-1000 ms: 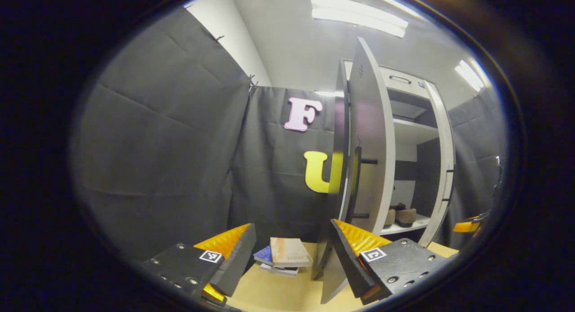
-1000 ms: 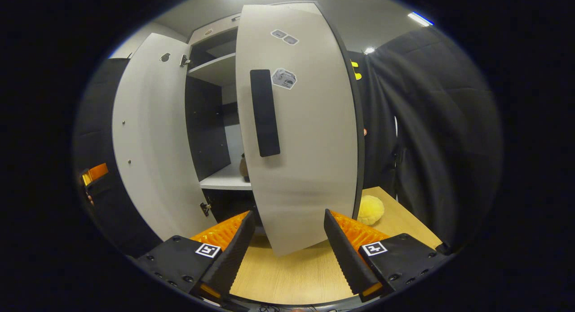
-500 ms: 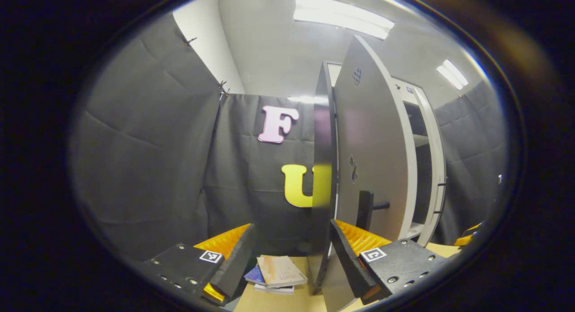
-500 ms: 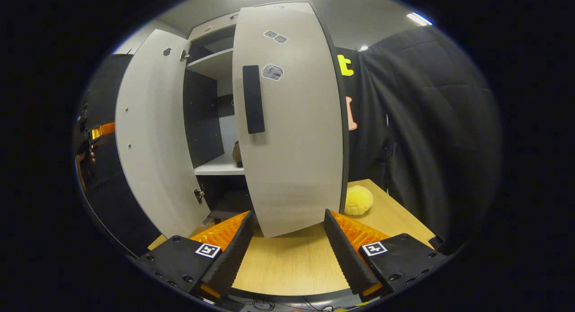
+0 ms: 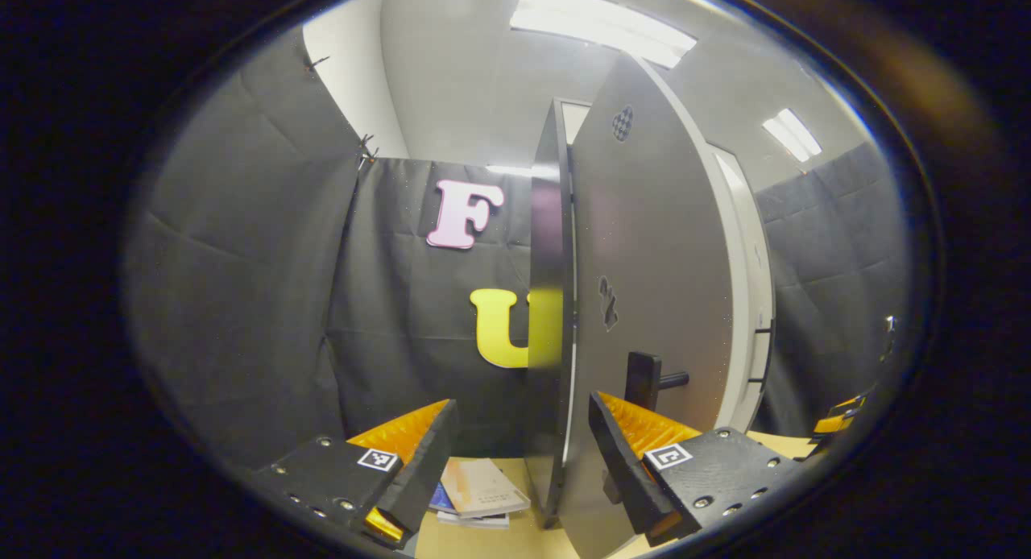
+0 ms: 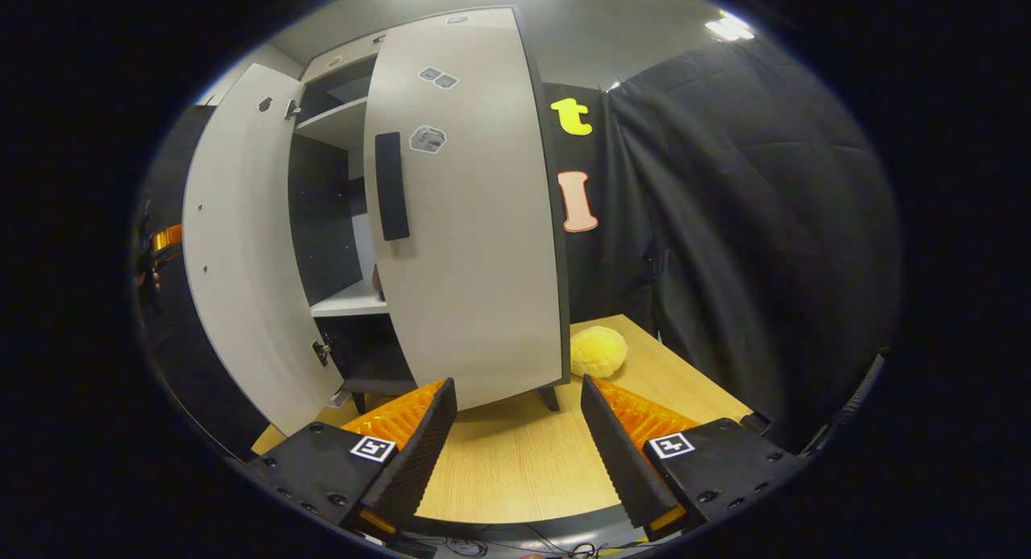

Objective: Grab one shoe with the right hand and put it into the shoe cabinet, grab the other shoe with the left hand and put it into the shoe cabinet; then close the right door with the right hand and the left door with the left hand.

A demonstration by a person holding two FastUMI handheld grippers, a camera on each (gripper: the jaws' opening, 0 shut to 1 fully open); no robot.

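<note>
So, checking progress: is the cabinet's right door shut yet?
No, ajar: the right door stands off the shoe cabinet, shelves showing beside it.

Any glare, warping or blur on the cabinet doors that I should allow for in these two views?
Left gripper view: ceiling lights blow out to white, the left door carries a soft sheen and bows from the fisheye. Right gripper view: the right door is evenly lit and sharp, its edges curved; the cabinet inside is dark.

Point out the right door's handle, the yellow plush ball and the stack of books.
Right door's handle (image 6: 391, 186), right gripper view: middle of the dark vertical bar.
Yellow plush ball (image 6: 598, 351), right gripper view: centre of its rounded top.
Stack of books (image 5: 483, 488), left gripper view: cover of the top book.
</note>
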